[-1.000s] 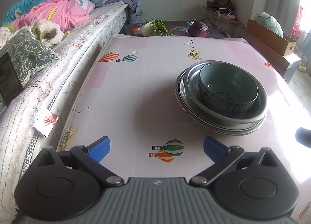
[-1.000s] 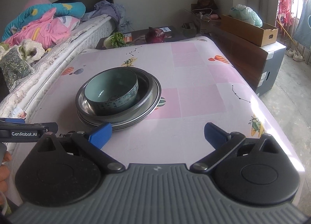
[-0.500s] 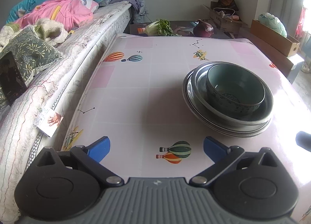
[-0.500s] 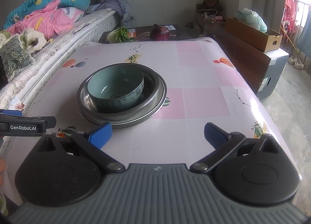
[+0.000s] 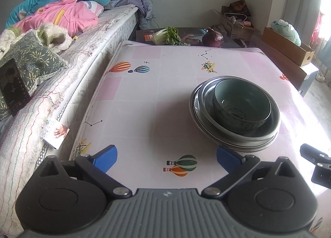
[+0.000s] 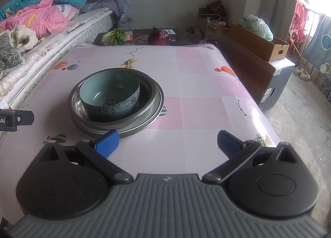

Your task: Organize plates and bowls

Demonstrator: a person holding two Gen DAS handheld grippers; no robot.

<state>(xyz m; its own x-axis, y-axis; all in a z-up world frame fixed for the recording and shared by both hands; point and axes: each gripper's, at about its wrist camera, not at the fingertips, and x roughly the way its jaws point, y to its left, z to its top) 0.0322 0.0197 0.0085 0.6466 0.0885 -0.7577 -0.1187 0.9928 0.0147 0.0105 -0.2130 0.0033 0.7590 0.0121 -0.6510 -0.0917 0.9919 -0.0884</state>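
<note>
Bowl (image 6: 109,95), glazed teal ceramic with a patterned band, sits nested off-centre in stacked metal plates (image 6: 152,101) on my table (image 6: 198,85), near its middle. My left gripper (image 5: 166,156) and right gripper (image 6: 167,140) hang short of the stack, both spread wide, holding nothing. Risk: the plates are thin, smooth, shallow-rimmed steel, and the tablecloth looks glossy, so a push from one finger (image 6: 106,145) would likely slide the stack rather than lift it. The off-centre bowl could tip or rattle if a rim is raised unevenly. Ceramic chips on impact.
</note>
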